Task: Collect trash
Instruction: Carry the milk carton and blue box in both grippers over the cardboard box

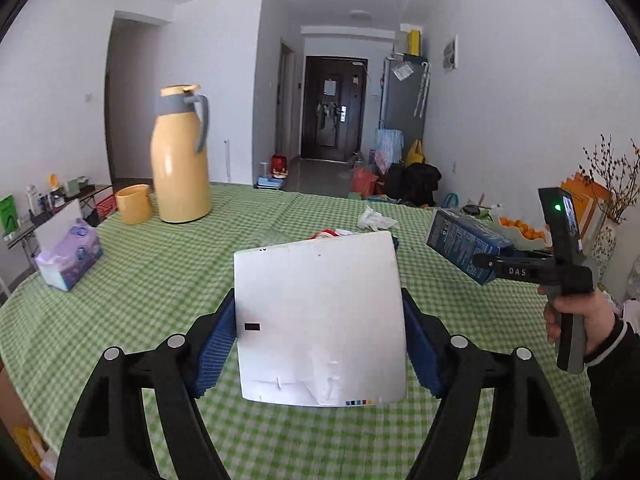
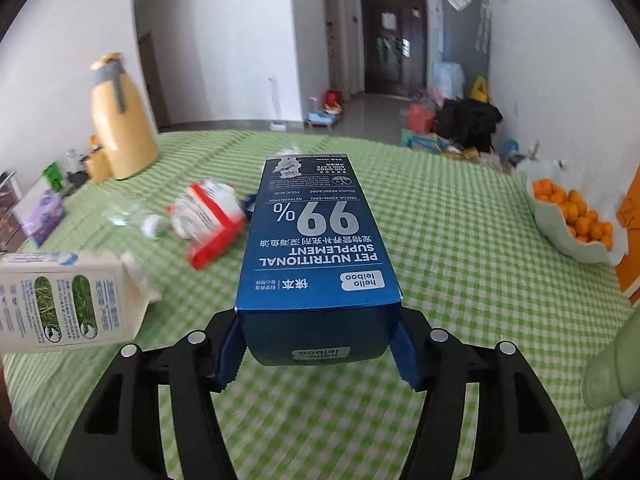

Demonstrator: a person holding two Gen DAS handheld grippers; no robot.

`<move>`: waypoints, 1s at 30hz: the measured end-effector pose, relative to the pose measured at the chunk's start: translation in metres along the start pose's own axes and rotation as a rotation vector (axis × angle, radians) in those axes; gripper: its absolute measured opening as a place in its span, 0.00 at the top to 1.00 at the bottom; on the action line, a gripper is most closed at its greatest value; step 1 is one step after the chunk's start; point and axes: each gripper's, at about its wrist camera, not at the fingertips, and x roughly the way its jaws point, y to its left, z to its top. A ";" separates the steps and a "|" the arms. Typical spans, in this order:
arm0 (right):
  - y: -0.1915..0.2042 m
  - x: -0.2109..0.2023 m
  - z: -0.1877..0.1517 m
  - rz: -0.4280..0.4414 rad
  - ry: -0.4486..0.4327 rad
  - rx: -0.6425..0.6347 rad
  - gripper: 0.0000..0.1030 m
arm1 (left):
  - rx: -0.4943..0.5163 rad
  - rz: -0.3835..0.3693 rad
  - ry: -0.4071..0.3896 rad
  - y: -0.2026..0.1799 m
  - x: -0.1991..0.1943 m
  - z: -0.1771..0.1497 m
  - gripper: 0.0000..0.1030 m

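Fingers (image 2: 228,354) flank blue box (image 2: 316,236), clamped between

The left gripper (image 1: 320,344) has black angular arms with round silver screws and blue ribbed pads (image 1: 218,344). The right gripper (image 2: 318,350) looks the same; its black body carries white letters "DAS" and a green light. The right hand (image 1: 576,316) is bare, with a dark, white-edged sleeve.

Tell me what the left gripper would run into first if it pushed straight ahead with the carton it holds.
Probably the red-and-white wrapper lying just past the white carton in the left gripper; the crumpled tissue sits further on. Depth is unclear.
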 end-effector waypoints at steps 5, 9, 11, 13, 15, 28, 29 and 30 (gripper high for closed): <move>0.062 -0.051 -0.015 0.154 -0.037 -0.117 0.42 | -0.081 0.178 -0.029 0.051 -0.086 0.001 0.31; 0.134 -0.064 -0.030 0.301 -0.027 -0.215 0.42 | -0.140 0.389 -0.031 0.110 -0.162 -0.010 0.31; 0.175 -0.065 -0.037 0.373 -0.015 -0.276 0.42 | -0.171 0.479 -0.037 0.139 -0.192 -0.017 0.31; 0.215 -0.067 -0.043 0.439 0.000 -0.327 0.42 | -0.226 0.572 -0.036 0.175 -0.224 -0.029 0.31; 0.257 -0.071 -0.048 0.499 0.011 -0.379 0.42 | -0.277 0.667 -0.022 0.208 -0.255 -0.046 0.31; 0.447 -0.076 -0.086 0.700 0.089 -0.643 0.42 | -0.480 0.708 0.163 0.359 -0.188 -0.107 0.31; 0.452 -0.074 -0.090 0.706 0.104 -0.653 0.42 | -0.485 0.711 0.187 0.363 -0.169 -0.109 0.31; 0.461 -0.071 -0.095 0.709 0.127 -0.677 0.42 | -0.470 0.707 0.210 0.368 -0.151 -0.110 0.31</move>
